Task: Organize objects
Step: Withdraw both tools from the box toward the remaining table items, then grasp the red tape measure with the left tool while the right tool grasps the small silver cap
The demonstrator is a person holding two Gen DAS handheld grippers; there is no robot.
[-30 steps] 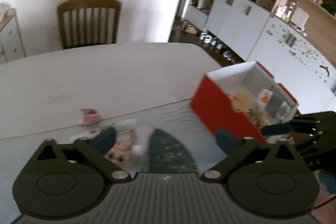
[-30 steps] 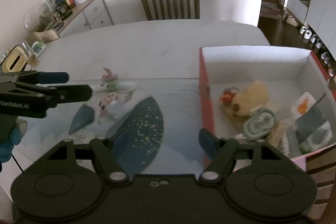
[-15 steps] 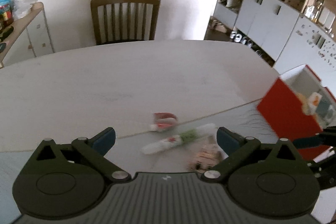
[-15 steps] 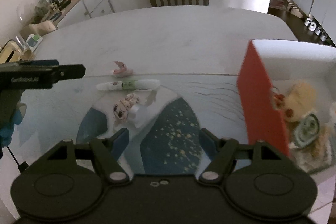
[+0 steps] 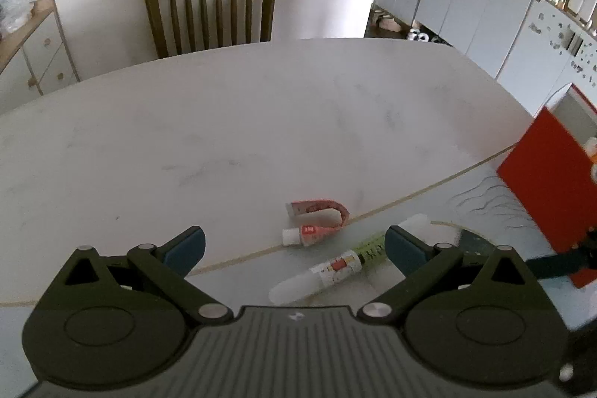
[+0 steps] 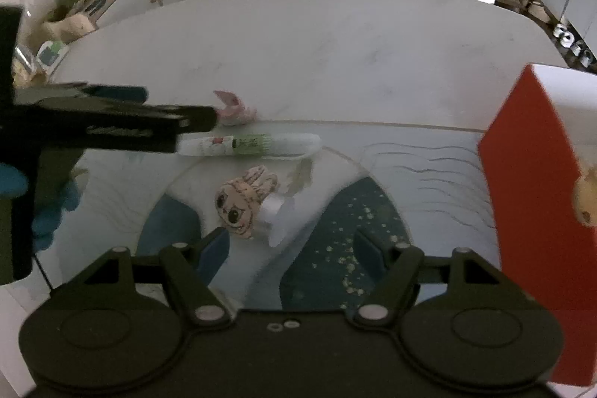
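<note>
Both grippers spread and empty: left gripper (image 5: 294,243) above the white tube (image 5: 337,267) lying on the worktop (image 5: 261,122) mat; light, squashy, likely slippery, best pinched mid-body; right gripper (image 6: 291,250) near the doll (image 6: 246,202).

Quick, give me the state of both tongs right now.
Left tongs: open, holding nothing.
Right tongs: open, holding nothing.

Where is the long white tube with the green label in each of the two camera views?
Left wrist view: the white tube lies low and right of centre, on the mat, its far end behind the right finger.
Right wrist view: the tube lies left of centre, beyond the doll.
Shared landmark: the red box at the right edge.
</note>
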